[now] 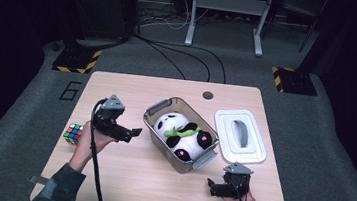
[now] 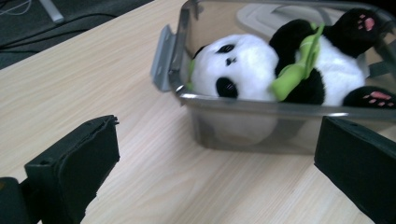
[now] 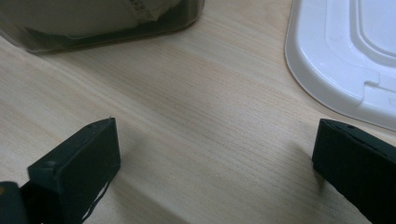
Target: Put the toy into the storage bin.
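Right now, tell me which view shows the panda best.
The left gripper view: the panda is close, with face, green bamboo and pink paw pads clear inside the bin. The high view shows it whole but small. The right gripper view catches only a pale blur through the bin's wall.

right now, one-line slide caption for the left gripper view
Open left tongs face a clear bin holding a plush panda on the wooden table.
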